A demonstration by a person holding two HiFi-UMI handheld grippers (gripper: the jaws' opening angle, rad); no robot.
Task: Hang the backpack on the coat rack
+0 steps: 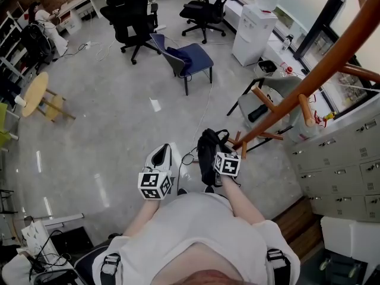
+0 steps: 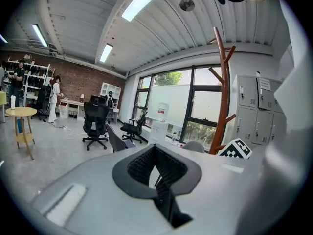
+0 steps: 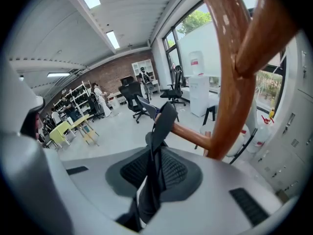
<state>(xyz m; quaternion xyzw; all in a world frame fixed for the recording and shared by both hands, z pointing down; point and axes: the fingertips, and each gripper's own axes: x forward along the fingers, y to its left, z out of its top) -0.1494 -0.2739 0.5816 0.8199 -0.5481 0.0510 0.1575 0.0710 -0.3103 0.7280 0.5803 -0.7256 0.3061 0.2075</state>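
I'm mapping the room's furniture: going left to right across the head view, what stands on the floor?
Round yellow wooden table → black swivel office chair → blue-seated chair → white water dispenser → grey metal lockers.

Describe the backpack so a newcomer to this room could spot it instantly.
Start at the tall reddish-brown wooden coat rack beside the grey lockers. Close against its lower pegs, directly before the person, is the backpack, its strap pinched in the jaws of the right gripper. It's the only black bag; the black office chairs stand far across the floor.
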